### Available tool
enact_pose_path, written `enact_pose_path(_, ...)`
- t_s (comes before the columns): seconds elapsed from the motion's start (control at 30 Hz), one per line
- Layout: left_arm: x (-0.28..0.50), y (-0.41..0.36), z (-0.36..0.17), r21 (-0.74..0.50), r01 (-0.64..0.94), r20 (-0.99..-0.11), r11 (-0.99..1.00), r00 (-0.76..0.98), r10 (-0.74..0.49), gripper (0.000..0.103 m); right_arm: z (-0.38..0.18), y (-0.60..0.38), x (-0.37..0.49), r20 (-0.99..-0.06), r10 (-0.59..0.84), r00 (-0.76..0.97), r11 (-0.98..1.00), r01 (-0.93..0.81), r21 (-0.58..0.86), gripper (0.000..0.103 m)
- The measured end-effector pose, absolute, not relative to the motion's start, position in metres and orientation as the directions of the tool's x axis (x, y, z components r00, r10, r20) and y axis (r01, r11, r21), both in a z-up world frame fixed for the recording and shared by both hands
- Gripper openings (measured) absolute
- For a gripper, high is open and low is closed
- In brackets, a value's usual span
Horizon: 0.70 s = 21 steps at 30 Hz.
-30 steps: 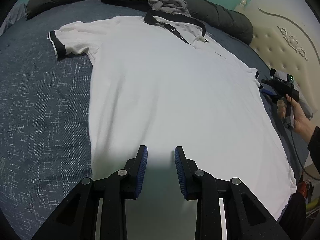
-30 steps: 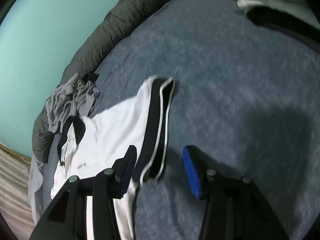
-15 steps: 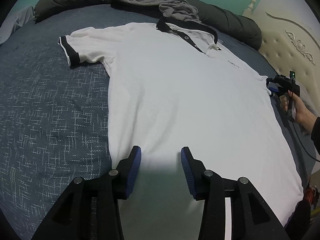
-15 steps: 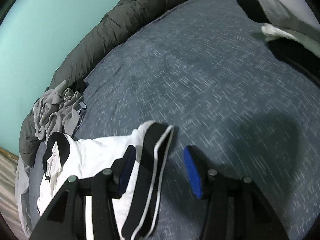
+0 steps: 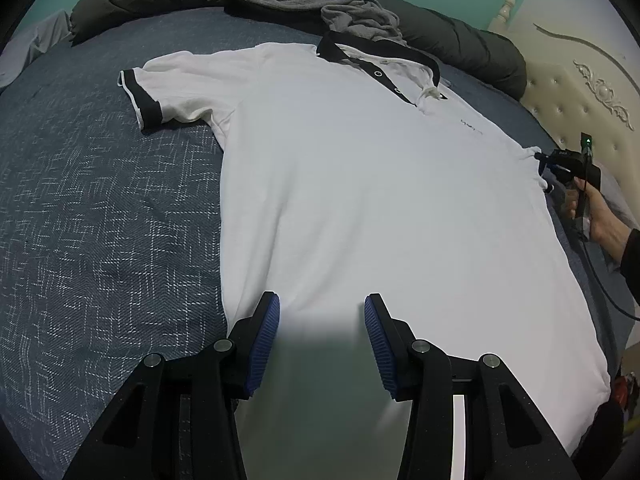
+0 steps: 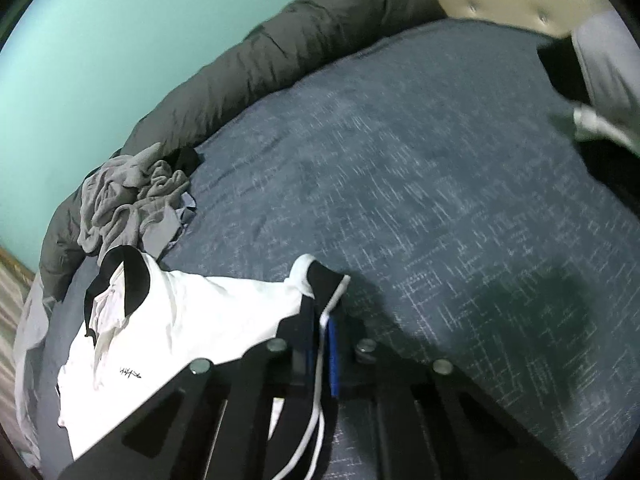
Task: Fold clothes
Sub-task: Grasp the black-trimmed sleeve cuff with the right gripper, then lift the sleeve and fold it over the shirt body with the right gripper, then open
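Observation:
A white polo shirt (image 5: 360, 184) with a black collar (image 5: 384, 50) and black sleeve cuffs lies flat, front up, on the blue bed. My left gripper (image 5: 320, 336) is open and hovers over the shirt's lower hem. Its left sleeve (image 5: 160, 92) is spread out at the far left. My right gripper (image 6: 320, 332) is shut on the black cuff of the other sleeve (image 6: 324, 292). In the left wrist view that right gripper (image 5: 544, 160) shows at the shirt's right edge, held by a hand (image 5: 600, 216).
A crumpled grey garment (image 5: 320, 8) and a dark rolled duvet (image 5: 460, 44) lie beyond the collar. A cream tufted headboard (image 5: 580, 96) stands at the right. More clothes (image 6: 600, 72) sit at the far right of the right wrist view. The blue bedspread (image 5: 100, 220) spreads left.
My right gripper has shut on the black sleeve cuff, which was loose between open fingers before. My left gripper opened wider and shifted over the hem.

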<state>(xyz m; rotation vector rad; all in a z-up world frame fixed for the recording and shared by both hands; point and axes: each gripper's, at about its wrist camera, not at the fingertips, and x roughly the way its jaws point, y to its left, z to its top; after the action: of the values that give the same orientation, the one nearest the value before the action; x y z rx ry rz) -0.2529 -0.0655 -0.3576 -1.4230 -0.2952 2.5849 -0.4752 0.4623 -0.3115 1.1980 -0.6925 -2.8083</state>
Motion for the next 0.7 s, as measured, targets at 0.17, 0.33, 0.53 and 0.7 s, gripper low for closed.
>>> enact_pose_path(0.17, -0.253, -0.064, -0.356, -0.251, -0.062, -0.811, -0.966, -0.531, 0.245, 0.048, -0.289, 0.454, -0.464, -0.657, -0.162, -0.736, -0.924, -0.12, 0.363, 0.004)
enact_pose_path(0.33, -0.252, -0.064, -0.354, -0.247, -0.062, -0.81, -0.967, -0.534, 0.241, 0.048, -0.265, 0.429, -0.452, -0.648, -0.171, -0.742, -0.949, -0.053, 0.311, 0.003)
enact_pose_path(0.53, -0.25, -0.063, -0.351, -0.238, -0.067, -0.807, -0.969, -0.541, 0.236, 0.048, -0.247, 0.372, -0.443, -0.662, -0.17, -0.729, -0.977, 0.039, 0.208, 0.003)
enact_pose_path(0.7, -0.248, -0.062, -0.349, -0.23, -0.074, -0.806, -0.97, -0.544, 0.233, 0.048, -0.247, 0.317, -0.43, -0.688, -0.143, -0.711, -0.989, 0.116, 0.087, 0.003)
